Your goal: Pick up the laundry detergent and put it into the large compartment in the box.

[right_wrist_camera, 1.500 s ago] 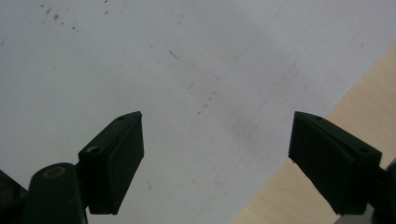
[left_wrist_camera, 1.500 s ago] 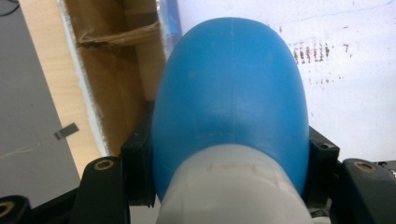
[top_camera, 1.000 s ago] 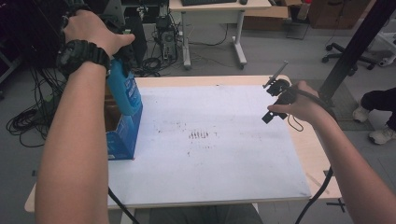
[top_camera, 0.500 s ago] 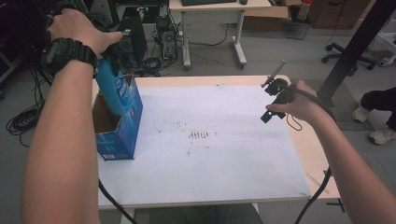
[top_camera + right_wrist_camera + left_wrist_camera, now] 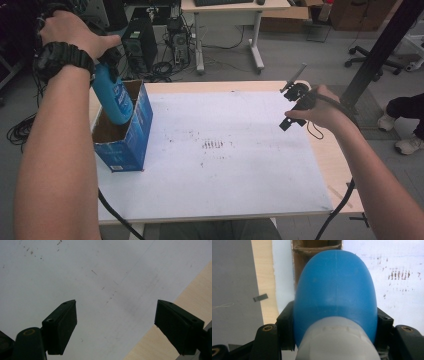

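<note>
- Grey floor runs behind your desk, with a second desk, a computer tower and tangled cables toward 12 o'clock.
- Your desk has a pale wooden top, mostly covered by a white sheet with dark smudges near its centre.
- At about 9 o'clock on the sheet stands an open blue cardboard box, its brown inside showing.
- Your left hand, with a black watch on the wrist, holds the left gripper above that box.
- Its jaws are clamped on a blue bottle, one jaw on each side of the body just below the whitish cap.
- The bottle hangs tilted, its lower end inside the box opening at the side nearest 12 o'clock; you cannot tell whether it touches the cardboard.
- Your right hand holds the right gripper at about 2 o'clock, above the sheet near its edge.
- Its jaws stand wide apart with nothing between them; below them lie the sheet and a strip of bare wood.
</note>
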